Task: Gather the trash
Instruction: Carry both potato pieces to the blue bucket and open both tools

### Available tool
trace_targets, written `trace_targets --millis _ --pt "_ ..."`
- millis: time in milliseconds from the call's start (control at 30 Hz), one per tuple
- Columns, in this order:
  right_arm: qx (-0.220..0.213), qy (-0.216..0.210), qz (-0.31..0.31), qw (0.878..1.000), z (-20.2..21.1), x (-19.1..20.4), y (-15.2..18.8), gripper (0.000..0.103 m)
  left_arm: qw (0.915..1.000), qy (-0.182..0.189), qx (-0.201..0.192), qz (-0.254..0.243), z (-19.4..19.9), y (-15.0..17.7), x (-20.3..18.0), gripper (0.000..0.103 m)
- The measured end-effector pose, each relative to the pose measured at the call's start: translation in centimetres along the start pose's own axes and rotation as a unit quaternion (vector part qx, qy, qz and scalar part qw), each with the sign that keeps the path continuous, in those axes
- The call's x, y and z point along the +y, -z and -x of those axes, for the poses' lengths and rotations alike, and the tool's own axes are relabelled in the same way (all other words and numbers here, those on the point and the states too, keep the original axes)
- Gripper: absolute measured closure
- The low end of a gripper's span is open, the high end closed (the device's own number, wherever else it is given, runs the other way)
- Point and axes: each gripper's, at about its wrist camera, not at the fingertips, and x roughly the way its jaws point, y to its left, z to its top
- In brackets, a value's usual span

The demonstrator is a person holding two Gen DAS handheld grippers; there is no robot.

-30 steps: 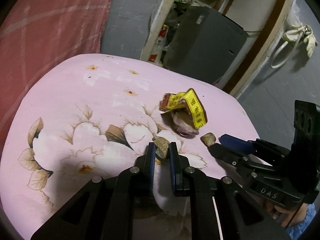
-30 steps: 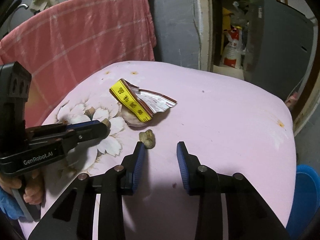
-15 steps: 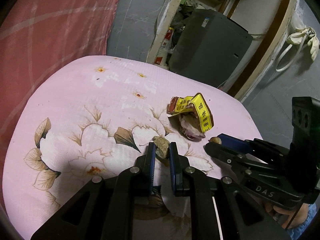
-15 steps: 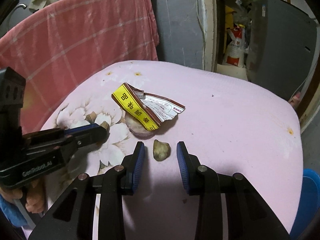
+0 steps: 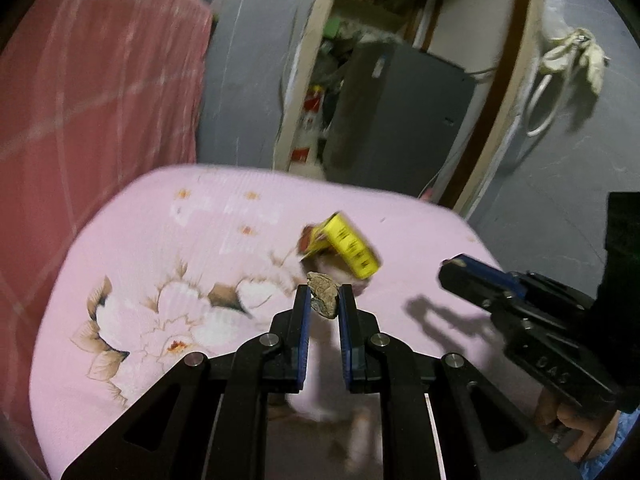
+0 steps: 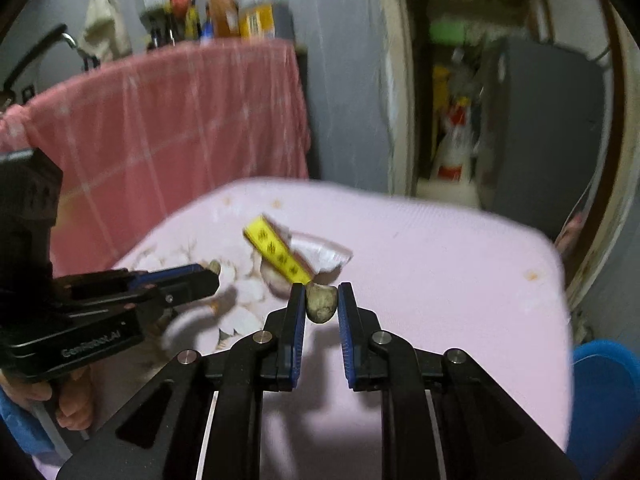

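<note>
Two rough brown lumps: the left tool (image 5: 323,300) pinches one lump (image 5: 323,299); the right tool (image 6: 320,304) grips the other lump (image 6: 320,303). Beyond both, one crinkled yellow-banded wrapper (image 6: 298,258) lies on the pink floral counter (image 6: 440,264).

1. A grey wall (image 5: 248,80) stands behind the pink floral cushion (image 5: 160,264).
2. A pink checked cloth (image 6: 168,128) hangs left of that cushion, bottles (image 6: 224,16) lined above it.
3. A dark grey cabinet (image 5: 396,116) sits beyond the cushion, in a cream-framed doorway (image 5: 304,80).
</note>
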Motion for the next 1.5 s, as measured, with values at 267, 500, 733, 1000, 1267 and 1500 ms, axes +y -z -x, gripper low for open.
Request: trace_targets --millis 267,500,733,1000,1267,1500 --pt "-0.131 0.072 -0.007 0.989 8.4 -1.4 0.2 0.089 0.9934 0.021 -0.104 -0.042 4.0 -0.9 -5.6 0.092" --pt "-0.200 0.138 -0.012 0.970 14.2 -3.0 0.7 0.089 0.9818 0.073 -0.156 -0.081 6.1 -1.6 -11.3 0.092" --pt "-0.237 0.207 -0.031 0.949 19.1 -5.4 2.5 0.089 0.9708 0.116 -0.167 -0.127 5.8 -1.1 -17.5 0.092" --pt "-0.227 0.243 -0.091 0.939 22.2 -9.6 5.4 0.089 0.9630 0.149 -0.146 -0.170 3.7 0.2 -23.3 0.092" --pt "-0.214 0.256 -0.127 0.934 23.5 -12.1 7.6 0.089 0.9659 0.162 -0.107 -0.171 0.9 1.4 -25.6 0.092" --pt "-0.191 0.257 -0.146 0.936 23.0 -13.5 8.5 0.089 0.9694 0.162 -0.074 -0.169 -1.1 2.2 -26.3 0.092"
